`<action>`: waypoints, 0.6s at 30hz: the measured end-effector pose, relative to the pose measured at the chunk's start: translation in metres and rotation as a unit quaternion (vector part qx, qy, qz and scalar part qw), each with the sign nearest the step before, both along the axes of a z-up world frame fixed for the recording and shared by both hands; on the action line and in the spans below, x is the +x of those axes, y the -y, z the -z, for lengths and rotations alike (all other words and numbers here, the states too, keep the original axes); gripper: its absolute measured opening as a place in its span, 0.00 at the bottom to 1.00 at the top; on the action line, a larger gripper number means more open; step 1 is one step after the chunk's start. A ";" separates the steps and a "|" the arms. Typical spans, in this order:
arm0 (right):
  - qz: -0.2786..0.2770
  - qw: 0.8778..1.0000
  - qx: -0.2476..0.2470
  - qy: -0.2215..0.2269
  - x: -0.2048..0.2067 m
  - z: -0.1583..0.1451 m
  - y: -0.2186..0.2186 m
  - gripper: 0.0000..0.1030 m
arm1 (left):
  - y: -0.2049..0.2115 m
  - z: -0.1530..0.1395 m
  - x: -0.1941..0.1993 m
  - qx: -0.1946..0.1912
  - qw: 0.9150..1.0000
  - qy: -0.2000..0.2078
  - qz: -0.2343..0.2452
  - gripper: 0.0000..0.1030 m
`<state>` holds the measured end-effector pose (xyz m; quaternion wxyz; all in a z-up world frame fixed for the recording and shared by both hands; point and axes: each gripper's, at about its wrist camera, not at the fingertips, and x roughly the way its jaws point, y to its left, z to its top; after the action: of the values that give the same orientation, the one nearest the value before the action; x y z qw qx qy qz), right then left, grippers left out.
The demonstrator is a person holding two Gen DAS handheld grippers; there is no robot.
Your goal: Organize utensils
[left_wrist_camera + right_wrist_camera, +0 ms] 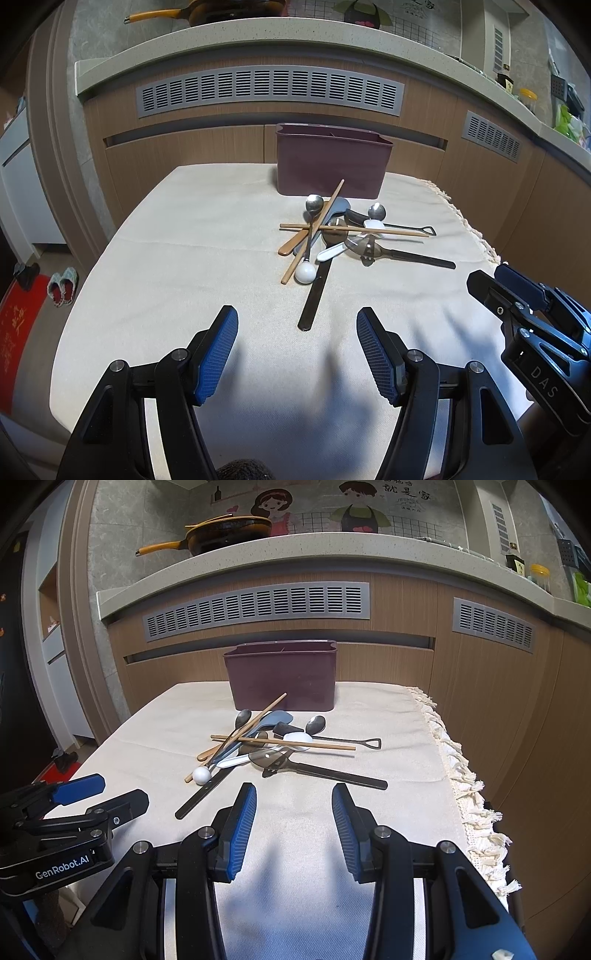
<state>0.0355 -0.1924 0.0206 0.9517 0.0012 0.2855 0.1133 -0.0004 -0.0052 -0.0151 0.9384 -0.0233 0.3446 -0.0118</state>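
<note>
Left wrist view — both tongs, left gripper [297, 354] and right gripper [294, 829], gape empty before the utensil pile [347, 236] beside the maroon caddy [332, 162]; light, stiff, probably slippery pieces, best pinched mid-handle.

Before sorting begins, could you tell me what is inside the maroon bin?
Only a divider shows at the maroon bin rim; its front wall hides the rest of the interior.

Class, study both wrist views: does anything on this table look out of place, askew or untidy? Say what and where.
Yes. The utensils lie in a tangled heap on the cream tablecloth instead of in the dark maroon plastic holder behind them. Two wooden chopsticks cross over metal spoons, and one chopstick's tip leans against the holder's front. Nothing looks spilled or broken.
</note>
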 end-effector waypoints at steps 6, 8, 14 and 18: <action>0.000 1.000 0.000 -0.001 0.001 0.000 0.000 0.38 | 0.001 0.001 -0.001 0.000 1.000 -0.001 0.000 0.65; 0.000 1.000 -0.001 -0.001 0.001 0.000 0.000 0.38 | 0.001 0.001 -0.002 0.000 1.000 -0.001 0.000 0.65; 0.001 1.000 -0.001 -0.002 0.001 0.000 0.000 0.38 | 0.001 0.001 -0.003 -0.001 1.000 -0.002 0.000 0.65; 0.001 1.000 0.000 -0.002 0.001 0.000 0.000 0.38 | 0.001 0.002 -0.002 -0.001 1.000 -0.003 0.000 0.65</action>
<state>0.0362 -0.1923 0.0201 0.9512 0.0014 0.2872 0.1124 -0.0025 -0.0058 -0.0169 0.9374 -0.0244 0.3471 -0.0121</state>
